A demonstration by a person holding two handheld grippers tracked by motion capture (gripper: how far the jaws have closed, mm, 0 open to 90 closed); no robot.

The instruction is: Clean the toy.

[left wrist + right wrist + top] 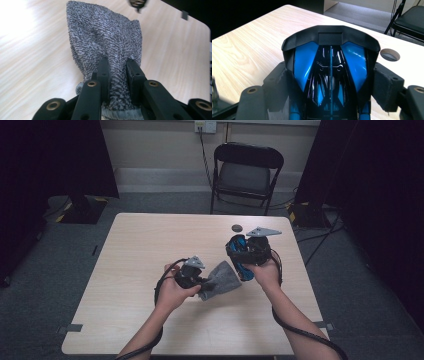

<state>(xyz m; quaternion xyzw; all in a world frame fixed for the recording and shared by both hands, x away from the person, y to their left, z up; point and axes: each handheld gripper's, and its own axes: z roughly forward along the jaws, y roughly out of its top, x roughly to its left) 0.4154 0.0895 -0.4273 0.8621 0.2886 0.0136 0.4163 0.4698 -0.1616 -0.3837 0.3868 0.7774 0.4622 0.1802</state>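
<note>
pouch (110, 42), centre frame: soft, light, limp knit, pinched at its neck by left gripper (117, 72) | toy car (329, 72), lower centre: rigid, glossy, probably slippery, clamped across its sides by right gripper (332, 82)

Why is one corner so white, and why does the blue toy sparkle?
In the left gripper view, light blows out the table beside the grey sock; in the right gripper view, the glossy blue toy mirrors light; the high view is dim at its edges.

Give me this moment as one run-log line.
left gripper: shut on grey knit pouch, lifted off table | right gripper: shut on blue-black toy car, held above table
</note>
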